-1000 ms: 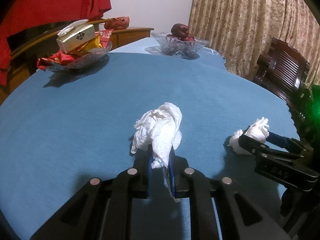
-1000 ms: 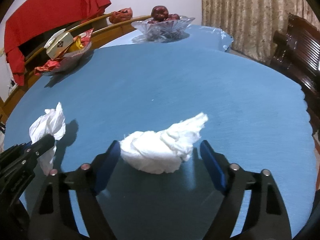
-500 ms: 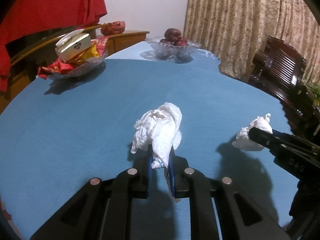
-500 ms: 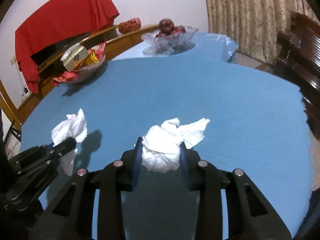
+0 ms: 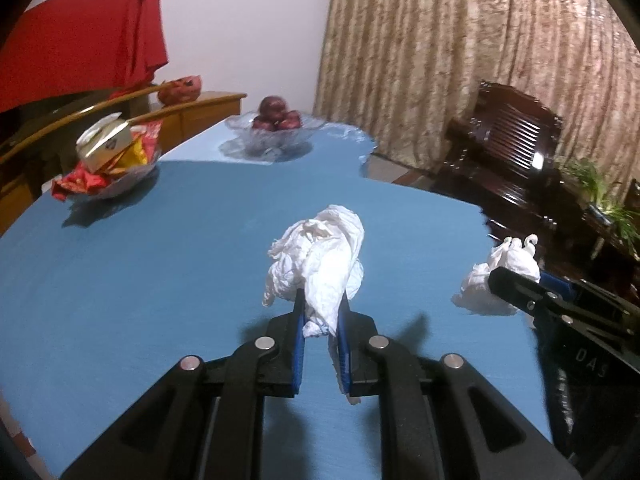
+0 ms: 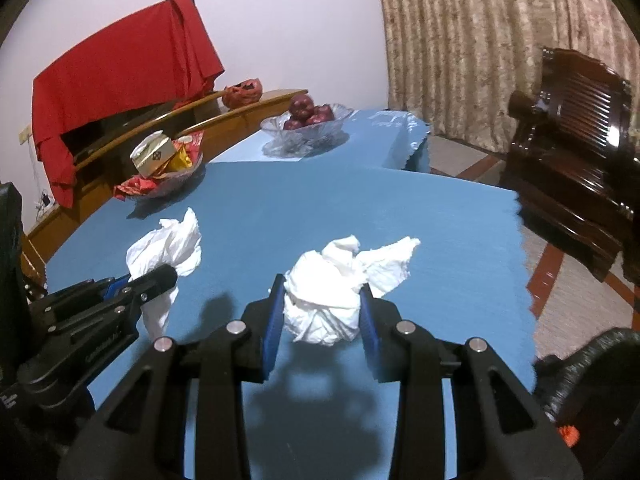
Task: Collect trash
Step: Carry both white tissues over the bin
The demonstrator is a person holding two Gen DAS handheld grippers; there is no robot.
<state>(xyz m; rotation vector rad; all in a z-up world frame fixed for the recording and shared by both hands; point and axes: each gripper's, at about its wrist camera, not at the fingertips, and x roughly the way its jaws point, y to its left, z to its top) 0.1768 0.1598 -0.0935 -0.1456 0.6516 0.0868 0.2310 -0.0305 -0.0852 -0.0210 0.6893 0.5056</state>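
- Left gripper [image 5: 320,312]: jaws clenched tight on a crumpled tissue [image 5: 320,256]; wad sticks up past the tips, clear of the blue tablecloth [image 5: 120,280].
- Right gripper [image 6: 320,304]: pads pinch a second tissue wad [image 6: 332,292]; its loose corner flares to the right. Shadow below suggests it's off the cloth.
- Step: both pickups look done, both wads in transit. No other paper visible on the table.
- Snack bowl [image 5: 116,184] and fruit bowl [image 5: 276,136] sit far back, well apart from both tools.
- Next: carry both to a bin. No bin visible, so can't tell which direction. Keep both grips closed; the left wad's tail hangs between the fingers and could slip.
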